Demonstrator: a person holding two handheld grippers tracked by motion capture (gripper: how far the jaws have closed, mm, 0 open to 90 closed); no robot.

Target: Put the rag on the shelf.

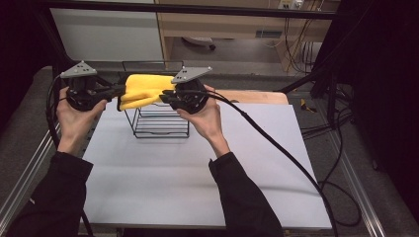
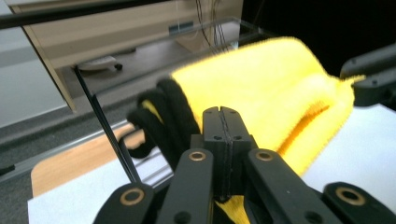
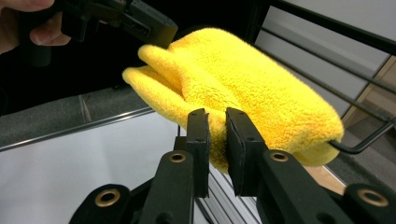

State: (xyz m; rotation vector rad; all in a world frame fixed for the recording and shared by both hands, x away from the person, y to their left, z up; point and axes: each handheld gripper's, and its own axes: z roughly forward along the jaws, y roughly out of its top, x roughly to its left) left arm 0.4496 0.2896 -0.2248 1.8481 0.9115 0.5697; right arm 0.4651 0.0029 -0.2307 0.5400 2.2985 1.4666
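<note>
A fluffy yellow towel (image 1: 143, 89) hangs folded over the top of a black wire rack (image 1: 158, 127) at the back of the white tabletop. My right gripper (image 1: 165, 96) comes at it from the right. In the right gripper view its jaws (image 3: 218, 135) are shut on the towel's lower fold (image 3: 261, 93), which fills the gap between them. My left gripper (image 1: 117, 92) is at the towel's left end. Its jaws (image 2: 223, 121) are pressed together, with no cloth visible between the pads; the towel (image 2: 271, 88) lies just behind them, beside dark folded cloth (image 2: 163, 114).
The rack stands on a white sheet (image 1: 197, 182) with a wooden board (image 1: 262, 97) behind it. A thick black cable (image 1: 276, 143) trails from the right gripper across the table's right side. A dark frame bar (image 1: 197, 9) crosses overhead at the back.
</note>
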